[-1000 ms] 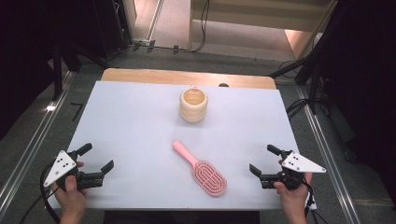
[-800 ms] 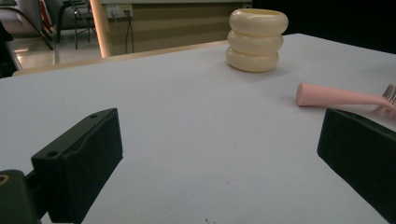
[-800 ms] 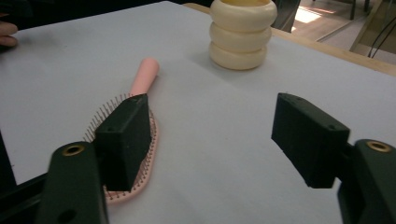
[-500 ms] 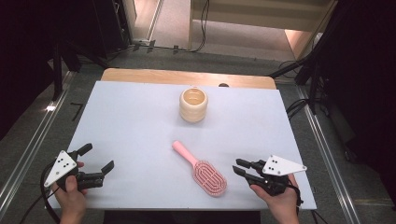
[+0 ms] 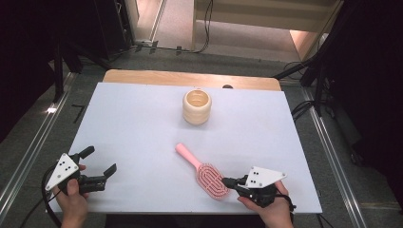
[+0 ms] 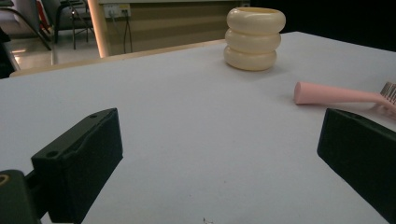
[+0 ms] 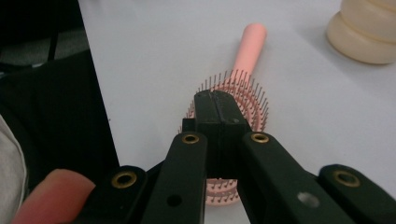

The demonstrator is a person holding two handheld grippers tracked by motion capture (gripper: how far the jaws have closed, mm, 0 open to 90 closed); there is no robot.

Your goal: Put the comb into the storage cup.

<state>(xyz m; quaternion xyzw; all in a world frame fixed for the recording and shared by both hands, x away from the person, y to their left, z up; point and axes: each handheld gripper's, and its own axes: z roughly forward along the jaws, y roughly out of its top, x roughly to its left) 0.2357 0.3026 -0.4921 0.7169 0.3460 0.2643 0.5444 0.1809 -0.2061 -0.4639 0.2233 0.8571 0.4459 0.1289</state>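
Dark floor and cables surround a white table (image 5: 142, 123) in the high view, with a strip of wood showing along its far edge. A cream ribbed cup (image 5: 196, 106) stands near the middle of the far half. A pink hairbrush (image 5: 203, 171) lies toward the near edge, handle pointing to the far left. The right gripper (image 5: 227, 181) sits at the near edge, jaws pressed together after just closing, tips at the brush head with nothing between them. The left gripper (image 5: 99, 162) rests by the near left corner, jaws spread wide and empty.

From the left gripper view, the table runs between the two parted jaws; the cup (image 6: 255, 38) stands far off, and the brush handle (image 6: 336, 93) lies at the right.

From the right gripper view, the closed jaws hang over the bristled head of the hairbrush (image 7: 247, 56), its handle pointing away; whether they touch it is unclear.
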